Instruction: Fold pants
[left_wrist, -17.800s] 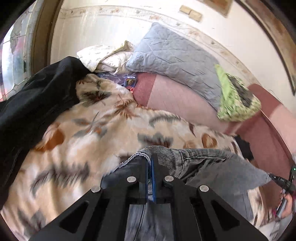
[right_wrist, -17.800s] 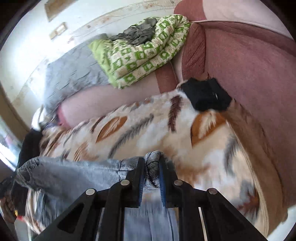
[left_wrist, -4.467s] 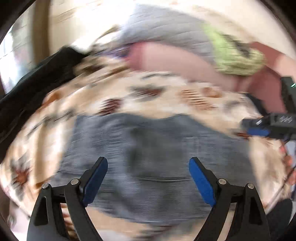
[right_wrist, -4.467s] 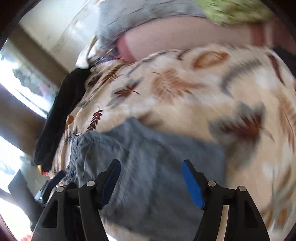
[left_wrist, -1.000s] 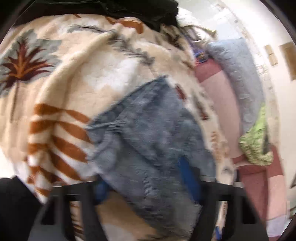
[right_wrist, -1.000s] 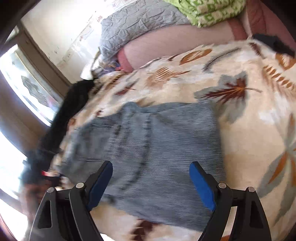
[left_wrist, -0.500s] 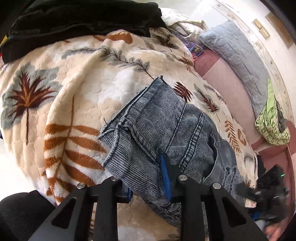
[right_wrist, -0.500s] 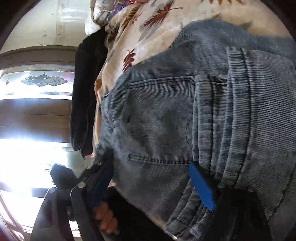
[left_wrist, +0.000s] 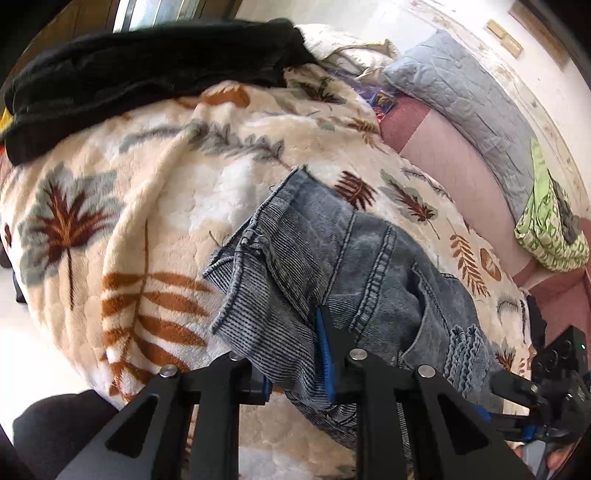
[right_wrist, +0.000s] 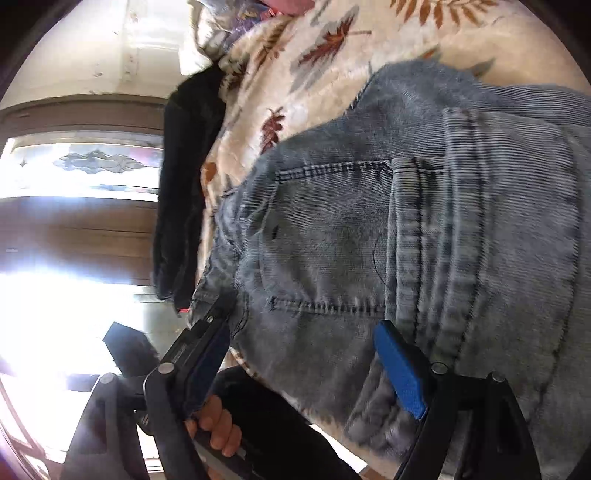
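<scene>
Vs. half a sec ago: little change. The left gripper (left_wrist: 291, 354) has its jaws still clamped on a bunched fold of the folded grey-blue ribbed denim pants (left_wrist: 332, 266) at their near edge; the right gripper (right_wrist: 306, 369) stays with jaws wide apart, straddling the pants' edge w/o pinching it (a sec back both were spread over the flat fabric). In the right wrist view the pants (right_wrist: 424, 240) now sit a bit further right, more of the window showing.

Pants form a compact folded bundle; in the left wrist view the long axis runs from upper left (frayed corner) to lower right, where the right gripper (left_wrist: 517, 406) meets the far end. Back pocket and seams face up.

They lie on a cream fleece blanket w/ brown and grey leaf print (left_wrist: 147, 184) spread over a bed. Black garment (left_wrist: 147, 66) heaped at the blanket's far edge; grey quilted pillow (left_wrist: 465, 99) and green-and-white patterned cloth (left_wrist: 546, 236) rest on pink bedding (left_wrist: 443, 155) by a pale wall. Bright window (right_wrist: 74, 177) in a brown frame.
</scene>
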